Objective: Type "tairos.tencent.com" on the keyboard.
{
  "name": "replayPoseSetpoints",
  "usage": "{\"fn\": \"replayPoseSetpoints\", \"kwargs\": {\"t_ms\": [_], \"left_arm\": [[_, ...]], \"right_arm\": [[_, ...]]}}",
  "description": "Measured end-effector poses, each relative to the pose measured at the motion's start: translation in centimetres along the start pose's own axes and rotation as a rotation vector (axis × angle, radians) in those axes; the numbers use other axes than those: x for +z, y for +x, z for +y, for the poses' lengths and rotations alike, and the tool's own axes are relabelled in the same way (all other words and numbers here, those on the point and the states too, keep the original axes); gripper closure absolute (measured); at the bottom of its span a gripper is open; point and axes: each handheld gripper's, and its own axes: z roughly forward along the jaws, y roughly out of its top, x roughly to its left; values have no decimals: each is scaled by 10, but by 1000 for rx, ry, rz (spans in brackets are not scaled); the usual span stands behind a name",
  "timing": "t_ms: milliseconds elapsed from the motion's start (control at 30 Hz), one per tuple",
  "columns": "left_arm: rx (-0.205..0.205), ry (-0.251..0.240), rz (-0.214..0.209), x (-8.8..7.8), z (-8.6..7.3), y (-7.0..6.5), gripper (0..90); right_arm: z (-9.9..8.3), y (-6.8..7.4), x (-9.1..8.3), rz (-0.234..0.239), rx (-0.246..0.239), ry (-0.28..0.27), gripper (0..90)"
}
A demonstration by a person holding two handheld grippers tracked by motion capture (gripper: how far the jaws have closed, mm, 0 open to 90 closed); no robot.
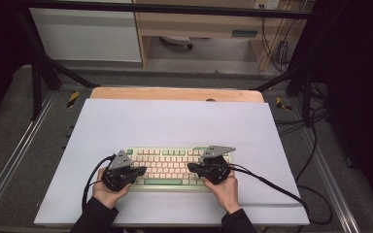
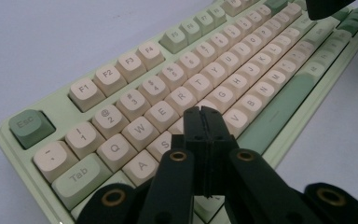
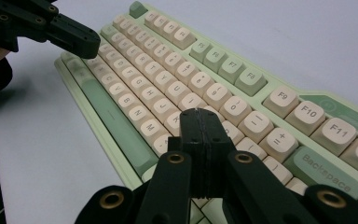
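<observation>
Black jaws fill the bottom of the left gripper view, pressed flat together with nothing between them, and the left gripper (image 2: 202, 109) tips hang over the home row, around the D and F keys of the keyboard (image 2: 121, 100). Same story on the other side: the right gripper (image 3: 200, 112) has its jaws shut tight, empty, tips above the keys near L and P. From the high view, the keyboard (image 1: 167, 167) lies on the white mat (image 1: 175, 121), near the person's edge of the table, green case with cream keys. Left gripper (image 1: 138, 171) at its left end, right gripper (image 1: 192, 167) at its right, both pointing inward toward each other, a hand (image 1: 108, 193) behind each.
</observation>
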Motion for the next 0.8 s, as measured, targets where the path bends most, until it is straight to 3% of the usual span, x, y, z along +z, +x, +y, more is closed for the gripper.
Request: {"fn": "replayPoseSetpoints", "kwargs": {"t_ms": [400,800], "left_arm": [[-14,-10,2,-4,-1,4,900],[-18,-9,6,-4,-2,6,900]], "right_arm": [[6,0,5,-12,21,-10,900],[9,-2,28,-31,23,10,900]]}}
